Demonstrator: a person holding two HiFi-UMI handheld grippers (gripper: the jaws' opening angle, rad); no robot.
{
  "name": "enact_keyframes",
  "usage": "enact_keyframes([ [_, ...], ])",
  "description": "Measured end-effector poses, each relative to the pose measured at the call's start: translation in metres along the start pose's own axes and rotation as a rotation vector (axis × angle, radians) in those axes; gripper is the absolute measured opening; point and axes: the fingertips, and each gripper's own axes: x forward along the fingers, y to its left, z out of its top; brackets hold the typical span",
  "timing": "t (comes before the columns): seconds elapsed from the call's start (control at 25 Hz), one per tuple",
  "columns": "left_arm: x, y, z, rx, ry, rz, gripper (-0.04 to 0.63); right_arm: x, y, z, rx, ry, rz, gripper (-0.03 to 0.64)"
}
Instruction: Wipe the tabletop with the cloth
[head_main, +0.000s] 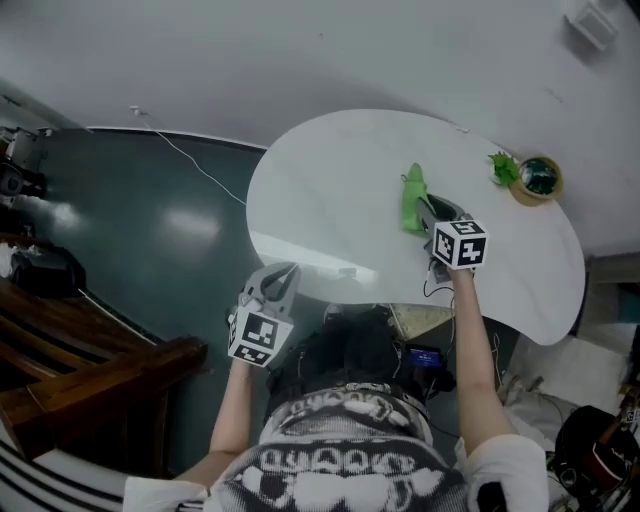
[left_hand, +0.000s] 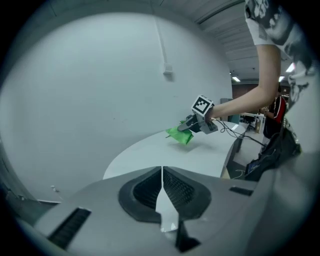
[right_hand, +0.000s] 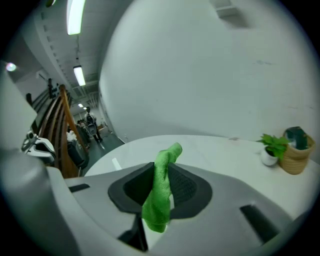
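A bright green cloth (head_main: 412, 198) hangs pinched in my right gripper (head_main: 432, 214) over the middle of the white oval tabletop (head_main: 330, 190). In the right gripper view the cloth (right_hand: 161, 192) stands up between the shut jaws and droops below them. The left gripper view shows the same cloth (left_hand: 180, 134) held just above the table (left_hand: 165, 155), with the right gripper (left_hand: 192, 124) behind it. My left gripper (head_main: 277, 283) hovers at the table's near left edge, shut with nothing in it; its jaws (left_hand: 162, 192) meet in its own view.
A small potted plant (head_main: 503, 168) and a woven basket (head_main: 537, 180) stand at the table's far right. A dark wooden bench (head_main: 90, 370) lies at the lower left on the dark floor. A white cable (head_main: 190, 160) trails across the floor. Cables and bags lie beneath the table's near side.
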Motion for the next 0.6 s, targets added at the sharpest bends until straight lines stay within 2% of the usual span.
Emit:
enact_keyframes([
  [0.28, -0.056, 0.036, -0.048, -0.083, 0.023, 0.120, 0.008, 0.078, 0.162, 0.012, -0.066, 0.026, 0.229, 0.086],
  [0.6, -0.087, 0.039, -0.088, -0.151, 0.049, 0.144, 0.008, 0.117, 0.305, -0.024, -0.067, 0.109, 0.417, 0.086],
])
